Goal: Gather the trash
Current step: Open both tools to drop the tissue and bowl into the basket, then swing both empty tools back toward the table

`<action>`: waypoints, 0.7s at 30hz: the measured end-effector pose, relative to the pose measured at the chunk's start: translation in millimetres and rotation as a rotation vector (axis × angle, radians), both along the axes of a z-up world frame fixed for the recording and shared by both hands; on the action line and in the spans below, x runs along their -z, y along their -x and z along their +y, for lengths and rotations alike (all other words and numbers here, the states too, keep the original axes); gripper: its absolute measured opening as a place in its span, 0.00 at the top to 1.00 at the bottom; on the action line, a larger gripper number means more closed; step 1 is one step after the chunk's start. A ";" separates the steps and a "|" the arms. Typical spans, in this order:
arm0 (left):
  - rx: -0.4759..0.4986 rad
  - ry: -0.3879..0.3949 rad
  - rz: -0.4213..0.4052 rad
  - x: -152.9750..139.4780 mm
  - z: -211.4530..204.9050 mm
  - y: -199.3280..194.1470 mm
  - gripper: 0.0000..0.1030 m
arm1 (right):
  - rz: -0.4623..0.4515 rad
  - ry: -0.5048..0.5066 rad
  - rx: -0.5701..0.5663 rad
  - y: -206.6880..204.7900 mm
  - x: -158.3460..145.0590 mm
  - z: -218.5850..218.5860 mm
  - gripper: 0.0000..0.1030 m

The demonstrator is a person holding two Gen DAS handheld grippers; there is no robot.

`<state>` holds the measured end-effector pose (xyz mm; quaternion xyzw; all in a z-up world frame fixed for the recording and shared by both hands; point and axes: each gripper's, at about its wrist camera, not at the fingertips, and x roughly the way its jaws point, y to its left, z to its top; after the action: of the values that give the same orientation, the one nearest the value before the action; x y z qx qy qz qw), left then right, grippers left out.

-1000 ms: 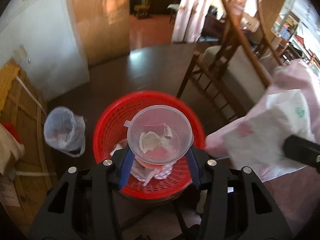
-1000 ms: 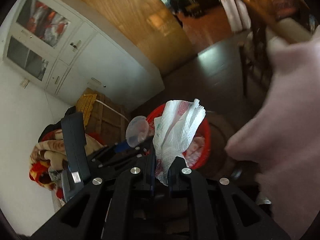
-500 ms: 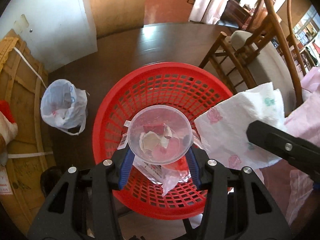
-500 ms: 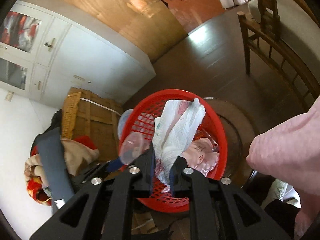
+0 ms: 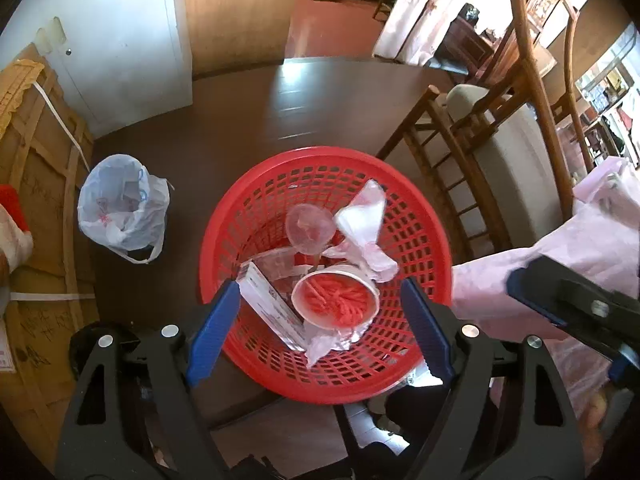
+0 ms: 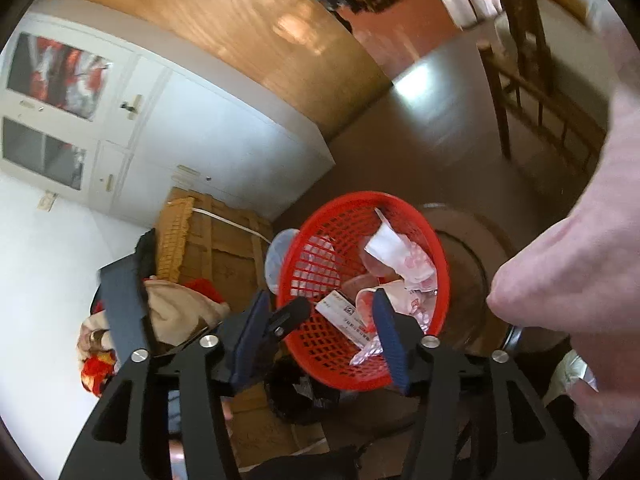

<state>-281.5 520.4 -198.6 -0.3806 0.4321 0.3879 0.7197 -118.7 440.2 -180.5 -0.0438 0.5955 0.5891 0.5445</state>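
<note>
Dark wood floor [image 5: 224, 152] fills the frame's middle, white cabinet [image 5: 120, 40] upper left, one wooden chair [image 5: 500, 120] right. One red basket [image 5: 416, 216] at centre holds one clear cup [image 5: 308, 226], one napkin [image 5: 364, 220]. Left gripper [image 5: 320, 332] and right gripper [image 6: 320, 332]: jaws released, empty.

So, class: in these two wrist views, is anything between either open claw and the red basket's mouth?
Nothing visible. The left claw and right claw both hang open above the red basket, whose mouth is uncovered. The clear plastic cup and the paper towel lie inside it.
</note>
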 end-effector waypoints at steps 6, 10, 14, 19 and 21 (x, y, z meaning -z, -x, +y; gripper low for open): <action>0.036 -0.057 -0.008 -29.3 -21.6 -12.6 0.21 | -0.046 -0.090 0.004 -8.8 -55.4 -54.9 0.41; 0.094 -0.105 -0.036 -56.1 -47.0 -27.8 0.21 | -0.162 -0.163 0.053 -25.2 -105.0 -114.8 0.31; 0.180 -0.163 -0.065 -82.7 -81.8 -52.7 0.19 | -0.258 -0.166 0.170 -56.2 -131.7 -181.7 0.26; 0.314 -0.219 -0.111 -112.4 -136.2 -99.6 0.19 | -0.355 -0.134 0.356 -100.4 -144.7 -275.1 0.22; 0.367 -0.237 -0.127 -123.3 -159.2 -120.2 0.19 | -0.385 -0.097 0.438 -120.1 -144.6 -312.6 0.21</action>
<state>-161.3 361.1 -75.3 -0.2321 0.3995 0.2736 0.8436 1.4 127.7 -35.8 0.0010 0.4477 0.4664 0.7630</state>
